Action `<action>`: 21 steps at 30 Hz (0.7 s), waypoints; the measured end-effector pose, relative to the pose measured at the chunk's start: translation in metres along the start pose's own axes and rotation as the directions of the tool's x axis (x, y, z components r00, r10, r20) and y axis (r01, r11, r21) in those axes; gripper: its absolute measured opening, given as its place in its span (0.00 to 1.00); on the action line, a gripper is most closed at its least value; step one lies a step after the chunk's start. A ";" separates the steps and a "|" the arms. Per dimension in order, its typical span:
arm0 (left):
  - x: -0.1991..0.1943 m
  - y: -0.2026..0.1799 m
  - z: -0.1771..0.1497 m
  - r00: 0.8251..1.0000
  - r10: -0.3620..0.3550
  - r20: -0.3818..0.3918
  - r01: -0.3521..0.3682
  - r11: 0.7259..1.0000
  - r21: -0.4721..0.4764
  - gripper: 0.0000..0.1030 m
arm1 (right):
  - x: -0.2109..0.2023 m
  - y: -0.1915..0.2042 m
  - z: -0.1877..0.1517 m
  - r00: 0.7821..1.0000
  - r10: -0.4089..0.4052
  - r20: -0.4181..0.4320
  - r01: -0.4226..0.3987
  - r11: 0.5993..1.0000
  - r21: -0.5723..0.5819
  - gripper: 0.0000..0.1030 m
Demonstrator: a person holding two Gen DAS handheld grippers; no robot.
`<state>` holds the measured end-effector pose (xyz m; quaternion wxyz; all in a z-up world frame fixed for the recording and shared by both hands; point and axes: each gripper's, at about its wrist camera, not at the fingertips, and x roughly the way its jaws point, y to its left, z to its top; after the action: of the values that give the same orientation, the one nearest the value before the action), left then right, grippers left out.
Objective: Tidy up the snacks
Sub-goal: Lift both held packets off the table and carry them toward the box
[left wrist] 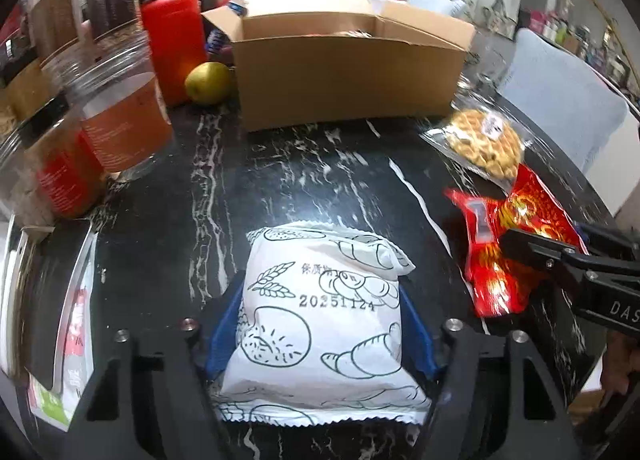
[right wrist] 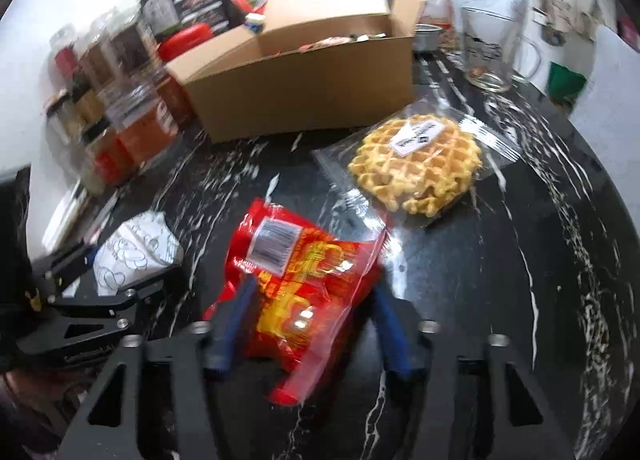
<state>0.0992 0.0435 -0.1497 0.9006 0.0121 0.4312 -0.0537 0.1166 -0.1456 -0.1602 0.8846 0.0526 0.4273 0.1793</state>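
Note:
A white snack packet point(left wrist: 320, 308) printed with bread drawings sits between the blue pads of my left gripper point(left wrist: 320, 300), which press on both its sides; it rests low over the black marble table point(left wrist: 168, 228). A red snack packet point(right wrist: 304, 284) lies between the blue fingers point(right wrist: 236, 316) of my right gripper point(right wrist: 314, 288), which touch its edges, though the view is blurred. From the left wrist view the right gripper point(left wrist: 520, 248) holds the red packet point(left wrist: 512, 244) at the right. The open cardboard box point(left wrist: 348, 76) stands behind, with packets inside.
A bagged waffle point(right wrist: 416, 164) lies on the table in front of the box point(right wrist: 304, 92). Several clear jars point(left wrist: 124, 116), a red bottle point(left wrist: 172, 40) and a green fruit point(left wrist: 206, 82) crowd the left. A glass mug point(right wrist: 492, 56) stands far right. Flat packets point(left wrist: 76, 332) lie at the left edge.

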 end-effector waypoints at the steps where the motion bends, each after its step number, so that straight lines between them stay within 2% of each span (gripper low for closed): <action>1: 0.000 -0.001 0.000 1.000 0.004 0.002 -0.004 1.000 -0.013 0.63 | -0.001 -0.001 0.000 1.000 0.004 0.007 -0.005 1.000 0.018 0.42; 6: -0.005 0.000 0.000 1.000 -0.001 0.000 0.001 0.999 -0.053 0.59 | -0.004 -0.011 -0.001 0.999 0.041 0.027 -0.043 0.993 0.108 0.37; 11: -0.008 -0.002 -0.002 1.000 -0.018 0.002 0.018 0.997 -0.078 0.59 | -0.003 -0.016 -0.002 0.989 0.145 0.017 -0.146 0.979 0.146 0.35; 17: -0.013 -0.007 0.004 0.999 -0.044 0.009 0.044 0.997 -0.068 0.58 | -0.009 -0.015 0.001 0.989 0.141 0.041 -0.146 0.979 0.145 0.35; 21: -0.017 -0.010 0.014 0.999 -0.021 0.039 0.023 0.998 -0.059 0.58 | -0.018 -0.015 0.008 0.988 0.130 0.077 -0.140 0.979 0.145 0.35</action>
<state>0.0986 0.0337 -0.1274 0.9080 -0.0202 0.4154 -0.0510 0.1164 -0.1653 -0.1457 0.8778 0.1538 0.4049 0.2047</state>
